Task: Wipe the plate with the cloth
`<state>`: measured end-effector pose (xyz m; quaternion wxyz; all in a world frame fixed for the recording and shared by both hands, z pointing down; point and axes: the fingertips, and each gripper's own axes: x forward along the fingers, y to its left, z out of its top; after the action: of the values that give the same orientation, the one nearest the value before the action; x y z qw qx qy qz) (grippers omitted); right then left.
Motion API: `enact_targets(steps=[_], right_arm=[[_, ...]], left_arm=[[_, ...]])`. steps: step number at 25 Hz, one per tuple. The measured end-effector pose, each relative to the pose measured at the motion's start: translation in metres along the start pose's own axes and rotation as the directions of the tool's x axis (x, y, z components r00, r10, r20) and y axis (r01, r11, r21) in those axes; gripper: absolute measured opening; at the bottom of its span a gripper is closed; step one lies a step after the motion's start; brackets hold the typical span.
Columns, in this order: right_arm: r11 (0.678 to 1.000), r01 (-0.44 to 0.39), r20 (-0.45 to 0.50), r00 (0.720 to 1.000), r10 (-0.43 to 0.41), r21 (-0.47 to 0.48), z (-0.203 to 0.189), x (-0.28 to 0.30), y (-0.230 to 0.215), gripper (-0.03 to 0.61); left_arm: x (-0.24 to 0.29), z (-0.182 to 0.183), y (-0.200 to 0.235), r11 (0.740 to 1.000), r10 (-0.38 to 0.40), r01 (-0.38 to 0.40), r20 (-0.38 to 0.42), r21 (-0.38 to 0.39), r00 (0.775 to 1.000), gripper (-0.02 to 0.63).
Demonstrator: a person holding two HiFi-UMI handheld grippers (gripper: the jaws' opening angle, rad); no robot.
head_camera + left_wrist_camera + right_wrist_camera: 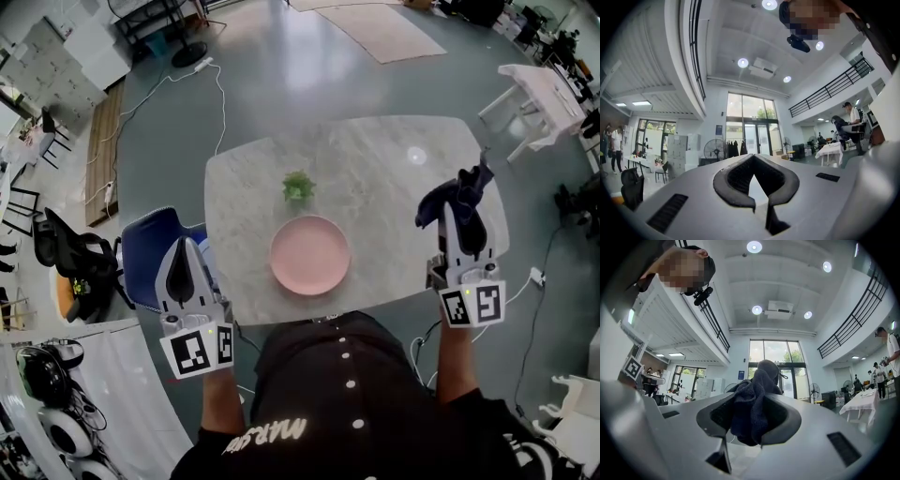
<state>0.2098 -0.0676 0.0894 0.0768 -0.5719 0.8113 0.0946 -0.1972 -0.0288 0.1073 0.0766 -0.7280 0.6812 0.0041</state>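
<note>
Bright, even indoor light. Srcs: round recessed ceiling lamps [753,246], blown out, + daylight thru tall glass entrance wall [750,126]. Lamp glare spot on grey-white marble tabletop [416,156]. Sharp, evenly lit: pale pink round plate [310,254]. Backlit, near-black: dark blue terry cloth [752,408]. Gripper views: strong fisheye, black vignette at corners.

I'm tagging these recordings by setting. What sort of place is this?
Probably a large open workspace or lab hall rather than a home. It has a high ceiling with a railed upper gallery, tall glass entrance doors, and a cable trailing across the bare floor beside the marble table.
</note>
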Motion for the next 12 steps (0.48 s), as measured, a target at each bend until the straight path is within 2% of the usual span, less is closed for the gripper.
enact_targets(steps=[5, 12], right_arm=[[0.999, -0.037, -0.023, 0.999, 0.037, -0.018, -0.002, 0.001, 0.002, 0.138], [0.999, -0.041, -0.024, 0.999, 0.041, -0.011, -0.003, -0.003, 0.004, 0.138]], left_arm=[[0.004, 0.004, -0.007, 1.0, 0.0, 0.0, -0.004, -0.004, 1.0, 0.017], [0.002, 0.005, -0.011, 1.0, -0.006, 0.006, 0.005, -0.006, 1.0, 0.017]])
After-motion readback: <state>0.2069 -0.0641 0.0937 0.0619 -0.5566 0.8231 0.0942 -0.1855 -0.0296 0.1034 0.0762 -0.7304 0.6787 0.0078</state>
